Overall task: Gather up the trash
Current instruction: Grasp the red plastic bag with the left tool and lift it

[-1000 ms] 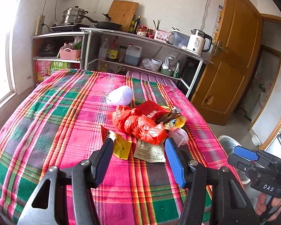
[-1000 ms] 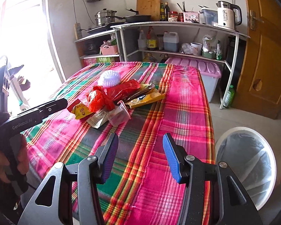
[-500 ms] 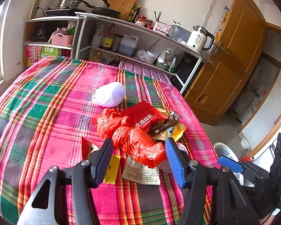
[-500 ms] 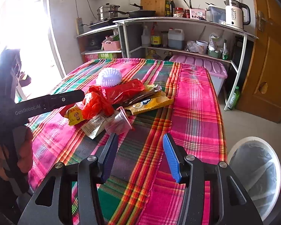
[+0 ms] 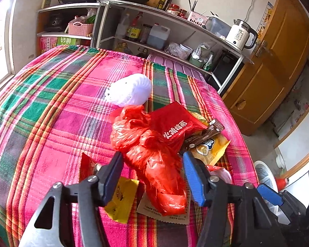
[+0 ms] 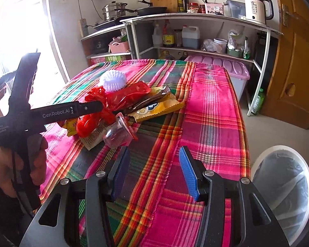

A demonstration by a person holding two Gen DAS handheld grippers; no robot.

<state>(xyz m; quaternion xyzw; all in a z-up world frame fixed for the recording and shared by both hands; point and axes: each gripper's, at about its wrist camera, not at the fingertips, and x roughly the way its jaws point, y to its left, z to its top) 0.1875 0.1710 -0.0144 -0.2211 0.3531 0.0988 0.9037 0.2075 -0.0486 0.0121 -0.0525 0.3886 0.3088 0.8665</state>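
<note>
Trash sits heaped mid-surface (image 5: 41, 123); the left gripper (image 5: 152, 168) straddles the red plastic bag (image 5: 150, 154), jaws closing to pinch it, while the right gripper (image 6: 152, 164) waits open and empty near the bin (image 6: 282, 181).

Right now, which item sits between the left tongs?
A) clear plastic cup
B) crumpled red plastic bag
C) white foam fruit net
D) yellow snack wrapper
B. In the left wrist view the left tongs straddle the crumpled red plastic bag as they close, with the pads not yet pressing it; the white foam net lies farther back on the tablecloth.
</note>
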